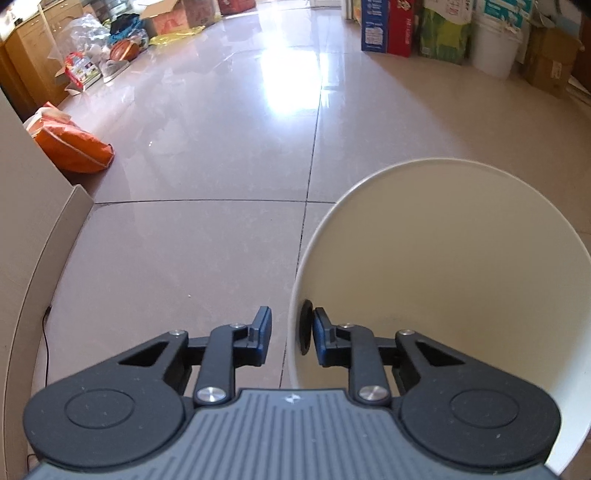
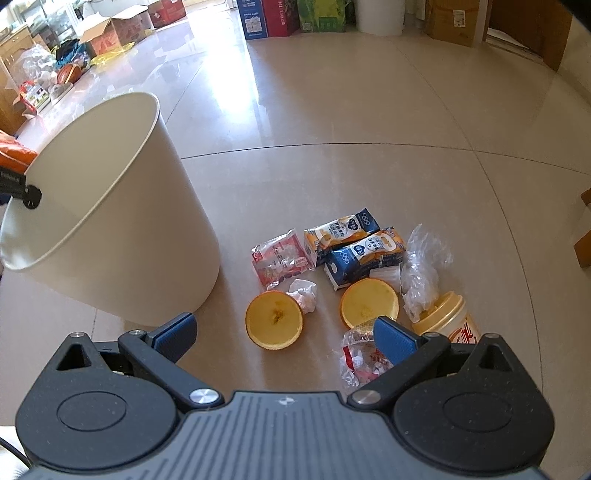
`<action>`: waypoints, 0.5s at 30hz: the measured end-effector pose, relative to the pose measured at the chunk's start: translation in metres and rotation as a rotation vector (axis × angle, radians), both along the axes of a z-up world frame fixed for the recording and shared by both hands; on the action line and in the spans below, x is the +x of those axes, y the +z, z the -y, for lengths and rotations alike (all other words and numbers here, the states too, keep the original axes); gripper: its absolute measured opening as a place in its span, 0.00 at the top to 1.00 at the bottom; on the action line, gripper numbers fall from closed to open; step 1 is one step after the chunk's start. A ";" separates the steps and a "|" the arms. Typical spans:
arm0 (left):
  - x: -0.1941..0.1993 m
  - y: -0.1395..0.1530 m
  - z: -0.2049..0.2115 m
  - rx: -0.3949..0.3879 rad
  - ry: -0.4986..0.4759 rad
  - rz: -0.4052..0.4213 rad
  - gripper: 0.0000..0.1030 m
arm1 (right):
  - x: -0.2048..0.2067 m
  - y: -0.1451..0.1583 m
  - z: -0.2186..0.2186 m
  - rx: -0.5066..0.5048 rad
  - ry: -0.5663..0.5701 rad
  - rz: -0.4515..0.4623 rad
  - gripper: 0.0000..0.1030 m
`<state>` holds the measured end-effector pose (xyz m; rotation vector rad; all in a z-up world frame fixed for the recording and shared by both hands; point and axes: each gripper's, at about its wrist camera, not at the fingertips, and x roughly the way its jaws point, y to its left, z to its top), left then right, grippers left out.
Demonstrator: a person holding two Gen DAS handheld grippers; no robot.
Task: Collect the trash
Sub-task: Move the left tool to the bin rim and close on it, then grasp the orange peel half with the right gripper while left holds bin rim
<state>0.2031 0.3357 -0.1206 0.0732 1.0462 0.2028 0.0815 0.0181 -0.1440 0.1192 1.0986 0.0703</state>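
Observation:
A cream bin stands tilted on the tiled floor, left of the trash pile. My left gripper is closed over its rim, one finger inside and one outside. The pile holds two orange halves, a red wrapper, two blue-and-yellow packs, a crumpled tissue, clear plastic, a yellow cup and a torn clear wrapper. My right gripper hangs open just above the near orange half, holding nothing.
An orange bag lies by a beige wall panel on the left. Cartons, a white bucket and cardboard boxes line the far wall. Clutter fills the far left corner. Wooden furniture edges in at right.

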 end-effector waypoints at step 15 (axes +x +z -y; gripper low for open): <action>-0.001 -0.004 0.000 0.031 -0.049 -0.009 0.84 | -0.010 -0.022 -0.010 -0.058 0.093 -0.011 0.00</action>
